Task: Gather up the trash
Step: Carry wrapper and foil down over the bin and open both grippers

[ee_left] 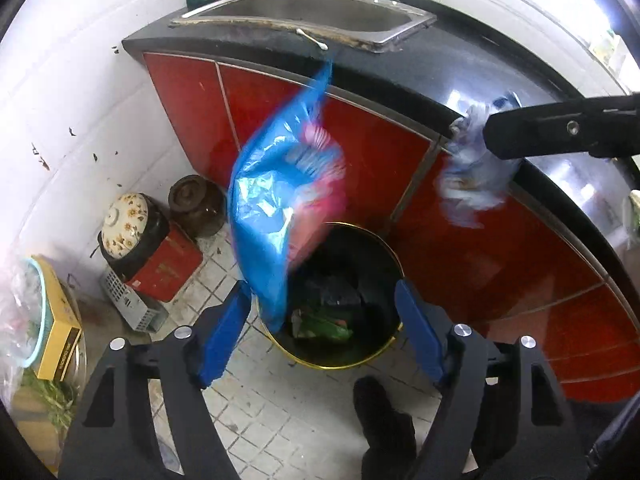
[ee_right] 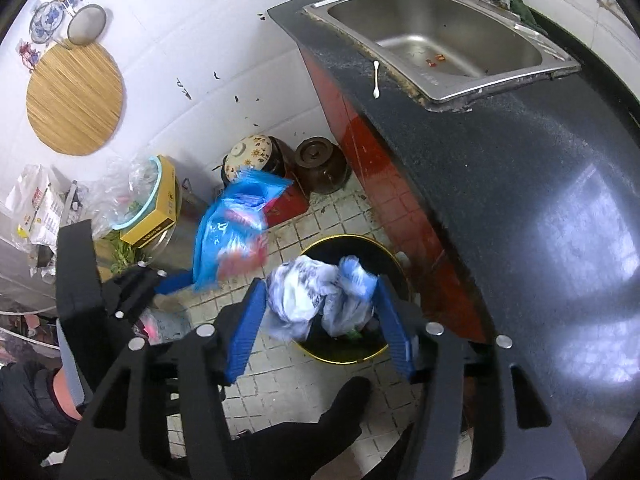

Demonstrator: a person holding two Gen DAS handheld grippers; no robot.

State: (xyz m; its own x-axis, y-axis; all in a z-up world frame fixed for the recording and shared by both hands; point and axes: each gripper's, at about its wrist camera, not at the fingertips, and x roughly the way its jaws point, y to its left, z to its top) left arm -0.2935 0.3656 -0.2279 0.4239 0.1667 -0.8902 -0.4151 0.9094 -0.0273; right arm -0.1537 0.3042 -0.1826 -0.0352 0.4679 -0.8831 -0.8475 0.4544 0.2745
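Grippers are hanging over a black, gold-rimmed trash bin (ee_left: 340,292) on a tiled kitchen floor (ee_left: 256,400), both pointing steeply downward. The left gripper (ee_left: 324,330) is standing with its blue pads (ee_left: 222,340) wide apart; a blue plastic wrapper (ee_left: 276,204), blurred with motion, is hanging in the air just above and ahead of the pads, its lower end close by the left pad and over the bin's near rim, with no pad pressing on it. In the right wrist view that same wrapper (ee_right: 232,228) is showing left of the bin (ee_right: 352,344), beside the left gripper's black frame. The right gripper (ee_right: 320,320) is holding its pads (ee_right: 244,332) partly spread, with a crumpled white-and-blue plastic bag (ee_right: 316,296) sitting between them directly above the bin's mouth; whether the pads are touching it cannot be told. Green and dark scraps are lying inside the bin. A dark shoe tip (ee_left: 380,412) is showing at the bottom of each frame.

Beyond the bin, red cabinet doors (ee_left: 280,120) are running under a dark countertop (ee_right: 500,168). On the floor by the white tiled wall, a floral-lidded pot (ee_left: 124,220) and a brown jar (ee_left: 196,204) are standing side by side, the pot on a red box. Farther back, a steel sink (ee_right: 440,36) is set into the counter, with a cotton swab (ee_right: 376,79) lying on the counter just before its rim.
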